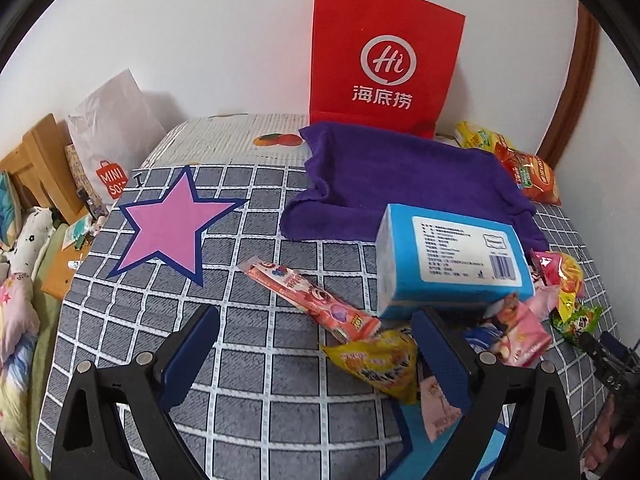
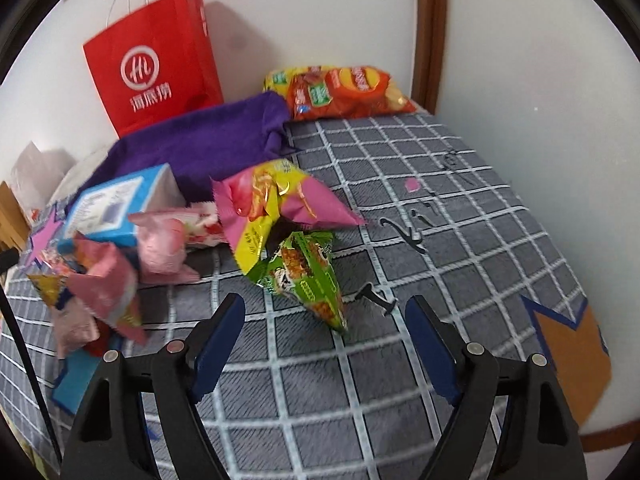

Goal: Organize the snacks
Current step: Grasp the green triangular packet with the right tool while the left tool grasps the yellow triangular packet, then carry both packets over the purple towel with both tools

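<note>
We hold our right gripper [image 2: 325, 334] wide open and empty, straddling the green triangular foil snack packet [image 2: 310, 280] at twelve o'clock, probably to pick it; its crinkled wrapper lies on the grey checked cloth [image 2: 440, 200]. Our left gripper [image 1: 316, 344] gapes empty, the yellow foil packet [image 1: 376, 364] at three o'clock

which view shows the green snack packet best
The right wrist view: the green snack packet lies whole and near the centre, just ahead of the open right gripper. In the left wrist view it is only a small, partly hidden shape at the right edge.
</note>
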`<action>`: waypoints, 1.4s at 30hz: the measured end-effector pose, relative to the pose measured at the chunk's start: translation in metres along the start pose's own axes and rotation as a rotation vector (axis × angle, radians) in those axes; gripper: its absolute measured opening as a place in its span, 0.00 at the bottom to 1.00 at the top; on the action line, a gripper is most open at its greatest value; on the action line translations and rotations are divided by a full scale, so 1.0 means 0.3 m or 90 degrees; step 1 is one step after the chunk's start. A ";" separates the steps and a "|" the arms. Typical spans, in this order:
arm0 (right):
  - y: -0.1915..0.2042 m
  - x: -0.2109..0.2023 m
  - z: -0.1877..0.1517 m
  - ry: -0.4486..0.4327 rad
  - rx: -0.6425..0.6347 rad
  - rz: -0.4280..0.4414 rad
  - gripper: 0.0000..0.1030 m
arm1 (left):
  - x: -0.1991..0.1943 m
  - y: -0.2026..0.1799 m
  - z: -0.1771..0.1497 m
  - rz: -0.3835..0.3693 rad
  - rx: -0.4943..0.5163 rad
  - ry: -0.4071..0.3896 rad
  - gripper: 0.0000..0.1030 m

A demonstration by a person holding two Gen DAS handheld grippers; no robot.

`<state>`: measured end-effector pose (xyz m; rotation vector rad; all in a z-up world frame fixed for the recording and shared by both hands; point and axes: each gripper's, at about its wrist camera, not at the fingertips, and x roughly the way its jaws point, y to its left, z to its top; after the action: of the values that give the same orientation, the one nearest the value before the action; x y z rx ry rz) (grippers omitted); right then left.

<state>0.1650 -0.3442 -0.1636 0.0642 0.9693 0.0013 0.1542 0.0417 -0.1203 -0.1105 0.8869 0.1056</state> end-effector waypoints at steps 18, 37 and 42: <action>0.014 0.174 0.044 0.039 0.001 0.046 0.46 | 0.097 0.101 0.009 -0.024 -0.034 0.023 0.93; -0.023 -0.008 -0.001 -0.008 0.028 0.003 0.46 | 0.035 0.028 -0.054 -0.123 -0.005 0.030 0.94; -0.008 -0.029 -0.015 -0.009 0.014 0.005 0.46 | 0.029 0.000 -0.059 -0.124 0.002 0.025 0.94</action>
<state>0.1562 -0.3465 -0.1590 0.0888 0.9546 -0.0026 0.1461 0.0398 -0.1382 -0.1961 0.9105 -0.0798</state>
